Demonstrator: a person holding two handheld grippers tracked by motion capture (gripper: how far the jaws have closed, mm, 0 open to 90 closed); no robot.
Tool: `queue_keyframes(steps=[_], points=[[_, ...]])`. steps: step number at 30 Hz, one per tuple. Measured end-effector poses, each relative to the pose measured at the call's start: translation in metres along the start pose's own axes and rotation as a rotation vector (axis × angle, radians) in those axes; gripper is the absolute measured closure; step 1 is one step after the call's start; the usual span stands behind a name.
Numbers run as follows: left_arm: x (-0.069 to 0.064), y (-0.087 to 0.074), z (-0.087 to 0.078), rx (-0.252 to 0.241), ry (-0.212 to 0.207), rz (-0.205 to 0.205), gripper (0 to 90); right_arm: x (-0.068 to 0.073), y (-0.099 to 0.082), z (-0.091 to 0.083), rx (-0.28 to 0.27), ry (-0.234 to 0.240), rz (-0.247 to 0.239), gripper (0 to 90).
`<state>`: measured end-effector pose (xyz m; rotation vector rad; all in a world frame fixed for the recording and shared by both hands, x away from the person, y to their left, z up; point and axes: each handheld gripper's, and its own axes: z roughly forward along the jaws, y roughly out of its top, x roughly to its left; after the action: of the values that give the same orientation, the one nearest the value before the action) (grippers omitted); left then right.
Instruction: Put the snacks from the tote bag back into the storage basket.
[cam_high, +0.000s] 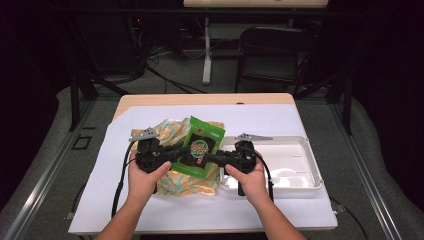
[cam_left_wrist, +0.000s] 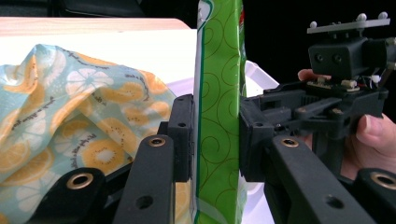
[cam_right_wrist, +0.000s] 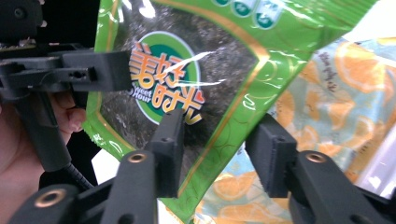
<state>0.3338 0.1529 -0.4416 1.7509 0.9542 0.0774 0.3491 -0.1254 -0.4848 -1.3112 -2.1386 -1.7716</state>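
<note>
A green snack packet (cam_high: 201, 145) with a dark window and a round logo hangs in the air between my two grippers, above a crumpled cloth bag (cam_high: 186, 184) printed with orange slices. My left gripper (cam_left_wrist: 215, 135) is shut on the packet (cam_left_wrist: 219, 70), which it sees edge-on, both pads pressing its sides. In the high view the left gripper (cam_high: 181, 157) reaches in from the left. My right gripper (cam_right_wrist: 215, 140) faces the packet (cam_right_wrist: 159, 60) flat-on. Its jaws straddle the packet's lower edge with a gap, open. From the right, the right gripper (cam_high: 212, 159) points at the packet.
A white plastic tray (cam_high: 300, 150) lies right of the cloth bag, under my right hand. A white sheet (cam_high: 150, 210) covers the wooden table. Behind the table stand a dark chair (cam_high: 270, 50) and a table leg with cables on the floor.
</note>
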Motion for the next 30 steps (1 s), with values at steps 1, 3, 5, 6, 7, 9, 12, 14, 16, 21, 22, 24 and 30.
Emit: queue_keyframes(steps=[1, 3, 5, 6, 7, 9, 12, 14, 16, 21, 22, 24, 30], points=[[0.000, 0.000, 0.001, 0.003, -0.001, 0.003, 70.7, -0.001, 0.000, -0.001, 0.001, 0.000, 0.003, 61.2], [0.000, -0.001, 0.001, 0.009, 0.000, 0.003, 70.2, -0.002, 0.001, -0.002, -0.010, 0.002, 0.020, 63.5], [0.000, -0.001, 0.002, 0.016, 0.002, 0.010, 69.9, -0.003, 0.001, -0.004, -0.007, 0.001, 0.024, 65.1], [0.000, -0.001, 0.003, 0.016, 0.003, 0.011, 69.9, -0.003, 0.001, -0.004, -0.011, 0.004, 0.026, 65.5], [0.000, -0.001, 0.003, 0.019, 0.004, 0.010, 69.8, -0.003, 0.001, -0.005, -0.009, -0.002, 0.029, 66.0], [0.000, -0.001, 0.003, 0.018, 0.005, 0.014, 69.8, -0.004, 0.001, -0.005, -0.012, -0.002, 0.027, 67.1], [0.000, -0.001, 0.004, 0.017, 0.009, 0.018, 69.7, -0.004, 0.002, -0.006, -0.024, -0.005, 0.026, 70.0], [0.000, -0.001, 0.004, 0.020, 0.015, 0.022, 69.9, -0.005, 0.002, -0.009, -0.023, -0.026, 0.020, 77.1], [0.000, -0.002, 0.004, 0.023, 0.011, 0.025, 70.1, -0.006, 0.002, -0.010, -0.034, -0.025, 0.031, 80.5], [-0.001, -0.003, 0.006, 0.037, 0.012, 0.037, 71.1, -0.009, 0.002, -0.011, -0.034, -0.039, 0.037, 83.4], [-0.001, -0.003, 0.006, 0.037, 0.012, 0.037, 71.1, -0.009, 0.002, -0.011, -0.036, -0.036, 0.040, 84.5], [-0.001, -0.003, 0.006, 0.036, 0.012, 0.037, 70.9, -0.009, 0.002, -0.012, -0.039, -0.038, 0.049, 86.2], [-0.002, -0.003, 0.008, 0.038, 0.010, 0.044, 70.6, -0.008, 0.002, -0.014, -0.058, -0.047, 0.051, 88.8]])
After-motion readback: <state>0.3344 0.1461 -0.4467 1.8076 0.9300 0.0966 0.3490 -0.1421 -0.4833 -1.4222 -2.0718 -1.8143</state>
